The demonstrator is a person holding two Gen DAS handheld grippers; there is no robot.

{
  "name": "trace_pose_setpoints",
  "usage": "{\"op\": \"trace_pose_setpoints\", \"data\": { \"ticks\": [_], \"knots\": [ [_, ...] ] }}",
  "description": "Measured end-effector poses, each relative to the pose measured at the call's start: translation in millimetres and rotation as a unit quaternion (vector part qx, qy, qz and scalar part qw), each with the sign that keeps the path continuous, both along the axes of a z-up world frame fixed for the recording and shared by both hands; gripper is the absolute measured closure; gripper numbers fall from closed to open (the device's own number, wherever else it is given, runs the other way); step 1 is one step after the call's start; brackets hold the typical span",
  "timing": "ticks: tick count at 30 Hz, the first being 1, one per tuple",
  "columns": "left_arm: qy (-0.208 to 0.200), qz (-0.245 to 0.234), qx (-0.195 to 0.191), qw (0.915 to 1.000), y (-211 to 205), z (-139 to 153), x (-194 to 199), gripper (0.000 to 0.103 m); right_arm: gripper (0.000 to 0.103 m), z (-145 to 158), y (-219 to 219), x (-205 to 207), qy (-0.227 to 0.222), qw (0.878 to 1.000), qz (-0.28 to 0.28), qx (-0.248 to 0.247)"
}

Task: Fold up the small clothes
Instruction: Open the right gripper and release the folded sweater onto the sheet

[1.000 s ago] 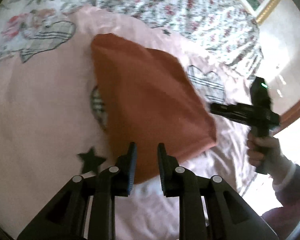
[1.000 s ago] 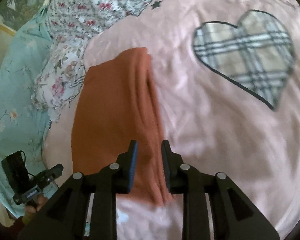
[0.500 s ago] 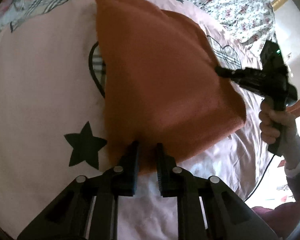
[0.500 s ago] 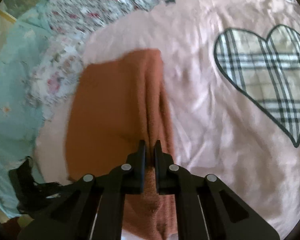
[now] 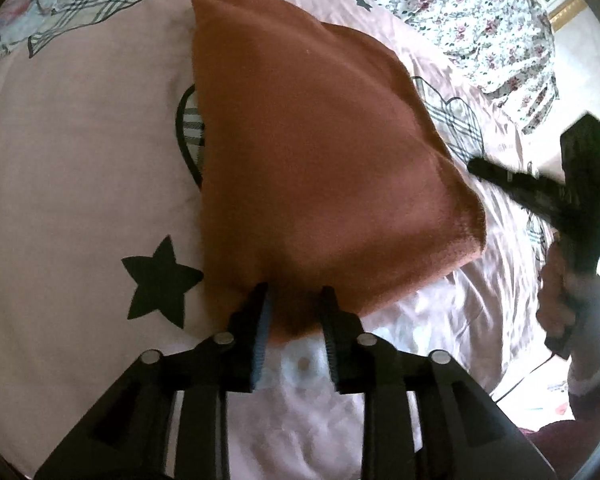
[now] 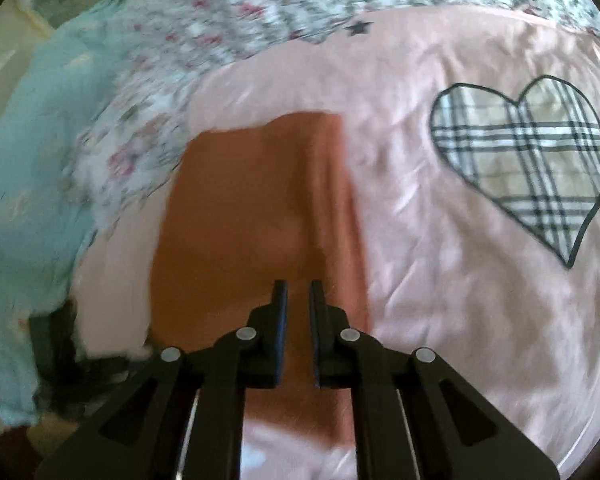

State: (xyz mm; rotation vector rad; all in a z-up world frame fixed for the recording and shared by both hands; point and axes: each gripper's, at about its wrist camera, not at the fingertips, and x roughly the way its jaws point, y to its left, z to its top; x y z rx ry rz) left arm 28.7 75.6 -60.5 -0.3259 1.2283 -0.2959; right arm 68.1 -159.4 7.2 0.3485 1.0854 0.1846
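A folded rust-orange garment (image 5: 316, 160) lies on a pink bedspread (image 5: 80, 184); it also shows in the right wrist view (image 6: 252, 216). My left gripper (image 5: 296, 300) is open, its fingers straddling the garment's near edge. My right gripper (image 6: 298, 292) stands over the garment's near part with its jaws parted by a narrow gap, holding nothing that I can see. In the left wrist view the right gripper (image 5: 540, 192) is off the garment's right corner, held in a hand.
The bedspread has plaid hearts (image 6: 528, 160) and black stars (image 5: 160, 280). A floral sheet (image 5: 460, 12) lies beyond it. Pale blue fabric (image 6: 32, 152) is at the left of the right wrist view. The bed's edge is at the right (image 5: 520, 368).
My left gripper has opened after being nearly shut on the garment's edge. My right gripper's jaws have parted slightly from pinching a fold and it has pulled back from the garment.
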Motion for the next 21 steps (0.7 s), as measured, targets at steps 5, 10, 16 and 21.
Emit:
{"op": "trace_pose_setpoints", "data": {
  "ticks": [5, 10, 16, 21],
  "knots": [
    [-0.008, -0.012, 0.010, 0.9998, -6, 0, -2, 0.067, 0.095, -46, -4, -24, 0.072, 0.996, -0.013, -0.054],
    [-0.012, -0.030, 0.029, 0.9991, -11, 1, -3, 0.061, 0.097, -53, -8, -27, 0.059, 0.997, -0.029, -0.041],
    [-0.018, -0.029, 0.043, 0.9985, -7, 12, -15, 0.054, 0.093, -31, -9, -43, 0.040, 0.998, -0.038, -0.039],
    [-0.029, -0.023, 0.070, 0.9969, -1, 19, -30, 0.046, 0.093, -8, -7, -65, 0.013, 0.998, -0.042, -0.035]
  ]
}}
